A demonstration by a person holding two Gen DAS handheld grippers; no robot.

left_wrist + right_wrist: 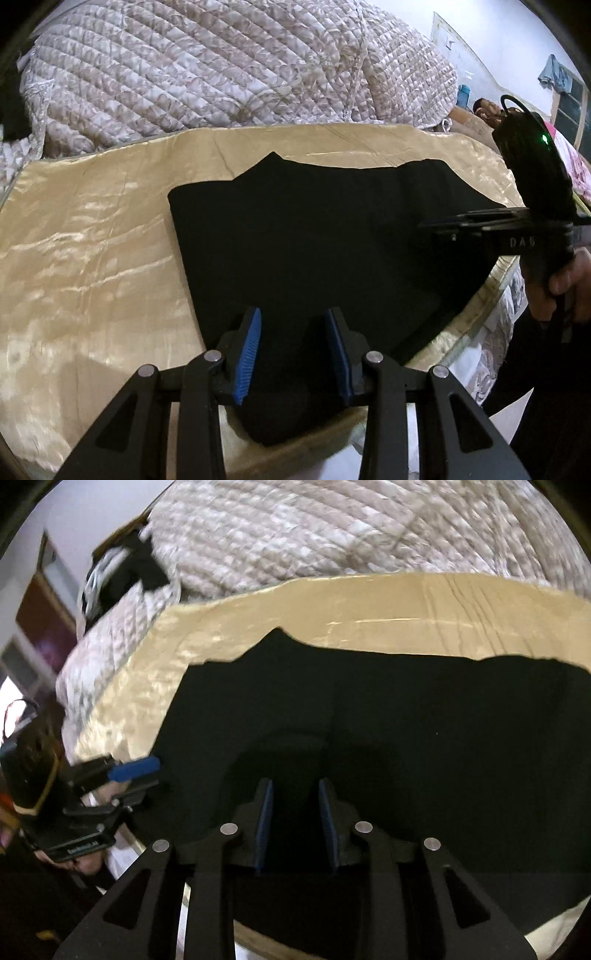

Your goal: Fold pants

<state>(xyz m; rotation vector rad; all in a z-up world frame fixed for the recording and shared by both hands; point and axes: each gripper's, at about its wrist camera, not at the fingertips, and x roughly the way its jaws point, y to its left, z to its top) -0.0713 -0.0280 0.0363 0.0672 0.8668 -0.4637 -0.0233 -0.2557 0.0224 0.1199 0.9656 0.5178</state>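
The black pants [314,236] lie folded in a flat block on a shiny gold satin sheet [92,240]; they fill the right wrist view [406,720]. My left gripper [293,314] is open, empty, over the near edge of the pants. My right gripper [295,784] is open, empty, low over the pants. The right gripper shows in the left wrist view [436,224] at the pants' right side. The left gripper shows in the right wrist view [147,771] at the pants' left edge.
A bunched quilted blanket [221,66] lies behind the sheet. The bed's near edge [491,288] runs along the right. A person [487,109] lies far right, with a wall and window frame behind. Dark clothing [125,576] lies at the far left.
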